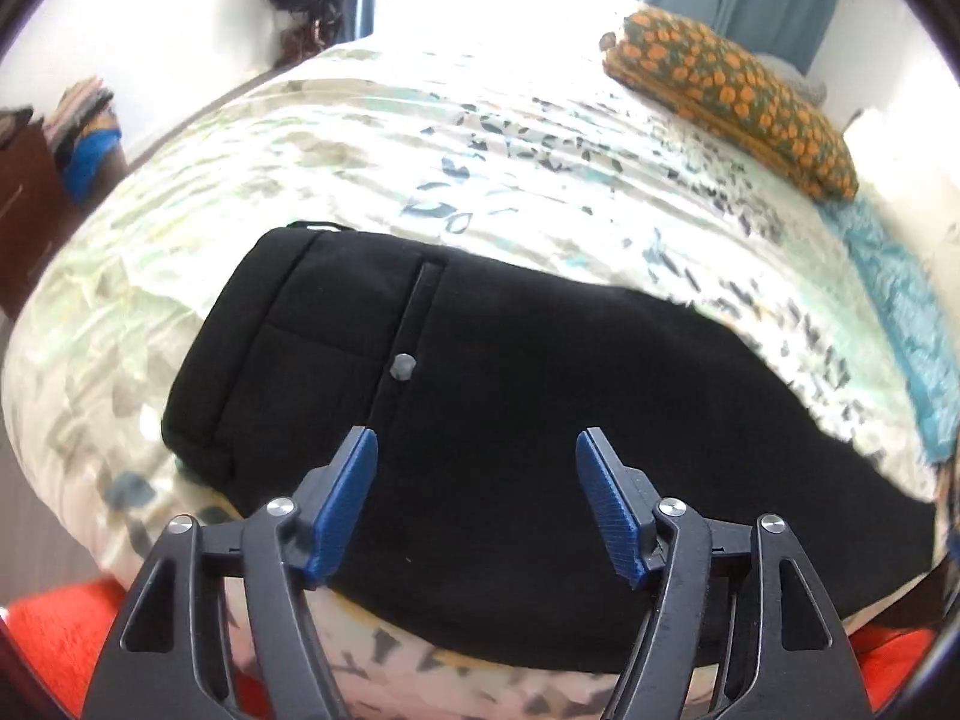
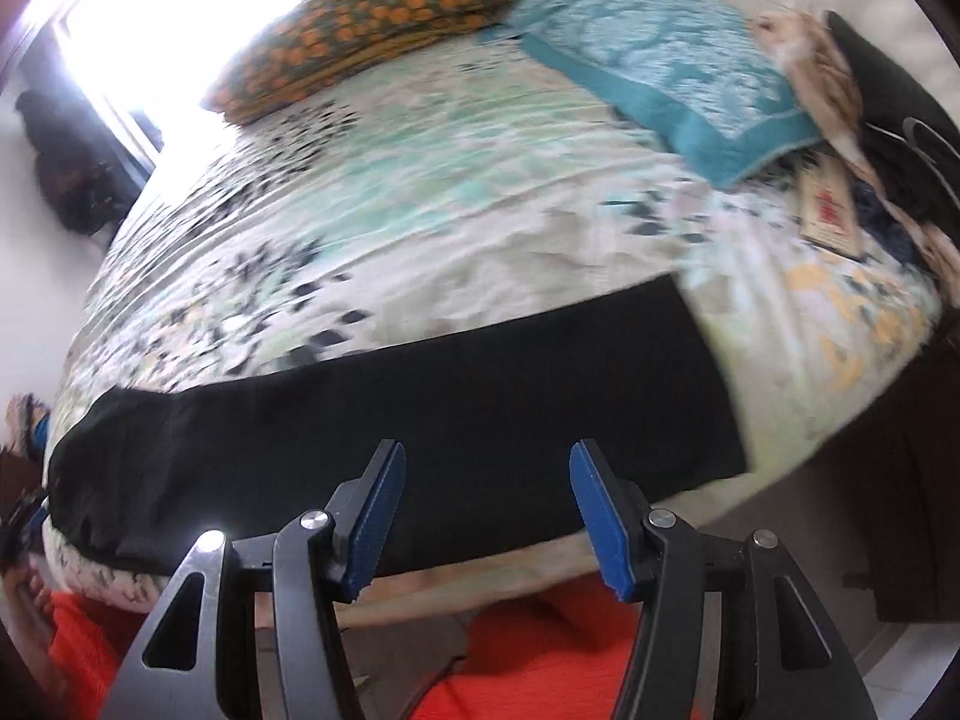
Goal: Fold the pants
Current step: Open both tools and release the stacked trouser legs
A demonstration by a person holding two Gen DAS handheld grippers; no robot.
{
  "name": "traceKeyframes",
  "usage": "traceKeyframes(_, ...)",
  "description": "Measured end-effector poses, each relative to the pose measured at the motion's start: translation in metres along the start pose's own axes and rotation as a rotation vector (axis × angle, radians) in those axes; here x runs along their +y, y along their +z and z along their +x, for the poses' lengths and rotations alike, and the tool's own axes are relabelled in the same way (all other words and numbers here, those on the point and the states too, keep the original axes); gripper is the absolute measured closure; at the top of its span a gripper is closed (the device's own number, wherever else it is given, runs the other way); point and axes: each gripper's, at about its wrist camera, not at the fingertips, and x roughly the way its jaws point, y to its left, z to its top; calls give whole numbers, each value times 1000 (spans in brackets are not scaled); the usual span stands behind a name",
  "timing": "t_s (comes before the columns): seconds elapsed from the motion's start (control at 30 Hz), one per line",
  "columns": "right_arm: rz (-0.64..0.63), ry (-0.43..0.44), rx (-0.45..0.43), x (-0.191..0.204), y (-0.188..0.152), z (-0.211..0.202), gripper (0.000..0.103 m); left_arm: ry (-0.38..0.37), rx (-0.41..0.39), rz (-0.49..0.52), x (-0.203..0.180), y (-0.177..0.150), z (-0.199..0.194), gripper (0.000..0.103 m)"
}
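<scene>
Black pants lie flat on the patterned bedspread, waistband at the left with a back pocket and a grey button. My left gripper is open and empty, hovering over the seat of the pants. In the right wrist view the pants stretch across the near edge of the bed, leg hem at the right. My right gripper is open and empty, over the near edge of the legs.
An orange-dotted pillow and a teal blanket lie at the far side of the bed. A pile of clothes and papers sits at the right. An orange mat covers the floor below.
</scene>
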Motion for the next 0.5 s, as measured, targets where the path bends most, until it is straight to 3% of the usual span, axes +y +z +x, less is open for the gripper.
traceKeyframes(0.03,-40,49,14,30,-2,11,45,26,38,51,1,-4,8,44)
traceKeyframes(0.13,-175,175,40,123,-20,49,45,127,112,144,5,-30,17,44)
traceKeyframes(0.2,-245,234,74,174,-40,78,45,175,130,130,13,-37,11,44)
traceKeyframes(0.27,-329,228,152,209,-70,107,45,186,171,83,26,-42,7,41)
traceKeyframes(0.3,-388,191,186,222,-87,116,43,185,186,56,32,-49,6,40)
traceKeyframes(0.37,-508,108,118,234,-116,105,43,157,190,-11,50,-55,-3,37)
traceKeyframes(0.47,-511,122,167,228,-126,95,43,202,92,-10,45,-53,-25,44)
traceKeyframes(0.5,-504,119,164,223,-124,88,44,178,47,10,38,-50,-33,43)
